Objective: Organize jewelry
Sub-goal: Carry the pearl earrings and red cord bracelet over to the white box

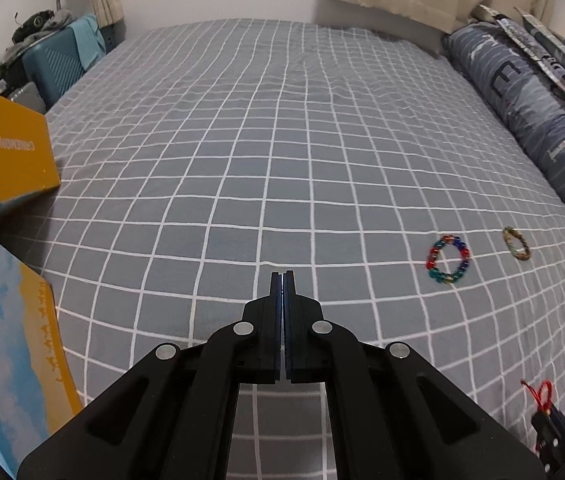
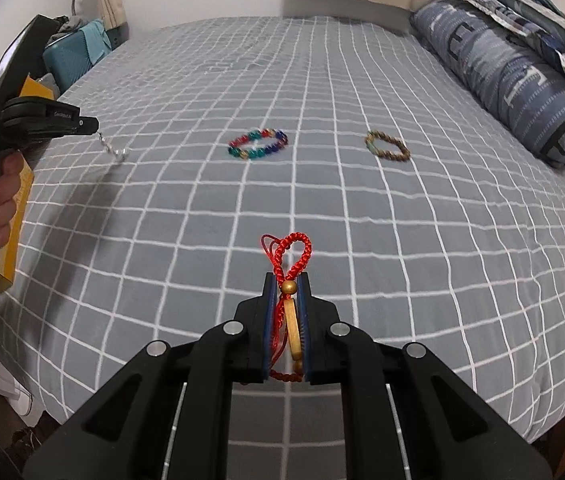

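My right gripper (image 2: 287,280) is shut on a red braided cord bracelet (image 2: 292,256) with a gold bead and a gold pendant, held above the bed; it also shows in the left wrist view (image 1: 538,394). My left gripper (image 1: 283,276) is shut; in the right wrist view (image 2: 92,126) a silver beaded chain (image 2: 112,148) hangs from its tip. A multicoloured bead bracelet (image 1: 447,259) (image 2: 258,144) and a brown-green woven bracelet (image 1: 516,243) (image 2: 387,146) lie flat on the sheet.
The bed has a grey checked sheet (image 1: 274,152). An open yellow and blue box (image 1: 6,160) with its lid (image 1: 10,336) stands at the left edge. A blue patterned pillow (image 1: 534,120) lies at the right. A teal suitcase (image 1: 56,64) stands beyond the far left corner.
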Demonstrator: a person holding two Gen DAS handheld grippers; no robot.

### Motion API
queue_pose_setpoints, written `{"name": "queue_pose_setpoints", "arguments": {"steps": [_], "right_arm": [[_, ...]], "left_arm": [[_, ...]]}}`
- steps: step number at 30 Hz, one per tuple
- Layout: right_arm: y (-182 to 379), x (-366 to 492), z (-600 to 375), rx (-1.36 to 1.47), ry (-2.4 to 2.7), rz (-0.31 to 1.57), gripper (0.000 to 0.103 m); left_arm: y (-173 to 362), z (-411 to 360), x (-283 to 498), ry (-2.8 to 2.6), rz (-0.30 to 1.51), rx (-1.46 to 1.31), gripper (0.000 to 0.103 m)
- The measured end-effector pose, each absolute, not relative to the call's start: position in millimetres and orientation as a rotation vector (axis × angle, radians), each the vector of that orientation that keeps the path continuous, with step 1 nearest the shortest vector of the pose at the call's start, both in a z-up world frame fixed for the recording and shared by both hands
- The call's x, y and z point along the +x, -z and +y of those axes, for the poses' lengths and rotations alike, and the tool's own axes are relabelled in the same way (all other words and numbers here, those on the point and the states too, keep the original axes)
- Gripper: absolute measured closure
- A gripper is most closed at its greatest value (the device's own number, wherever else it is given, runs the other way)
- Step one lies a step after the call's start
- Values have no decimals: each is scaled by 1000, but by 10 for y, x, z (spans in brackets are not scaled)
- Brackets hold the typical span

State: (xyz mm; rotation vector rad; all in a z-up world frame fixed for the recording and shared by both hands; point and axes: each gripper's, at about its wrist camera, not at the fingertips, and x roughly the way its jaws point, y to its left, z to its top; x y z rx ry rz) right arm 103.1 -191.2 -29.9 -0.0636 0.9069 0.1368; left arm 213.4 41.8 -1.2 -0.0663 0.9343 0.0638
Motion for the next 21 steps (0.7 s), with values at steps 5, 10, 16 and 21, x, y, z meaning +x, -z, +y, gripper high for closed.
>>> {"name": "queue_pose_setpoints", "arguments": {"steps": [5,10,16,21], "right_arm": [[195,1110,-1775,-72,-159,883,93],[111,1190,-1617,-83,-189,862,93],[-7,1296,-1384,-94,-231,832,93],[-149,1354,-1129,-94,-272,805,93]], "left_arm": [[-173,412,1942,-31,913,-71,103],[-367,450,1737,-6,883,-72,103],[-646,573,1495,-11,827,-71,103],[-823,724,1288,-28,811,-85,103]]}}
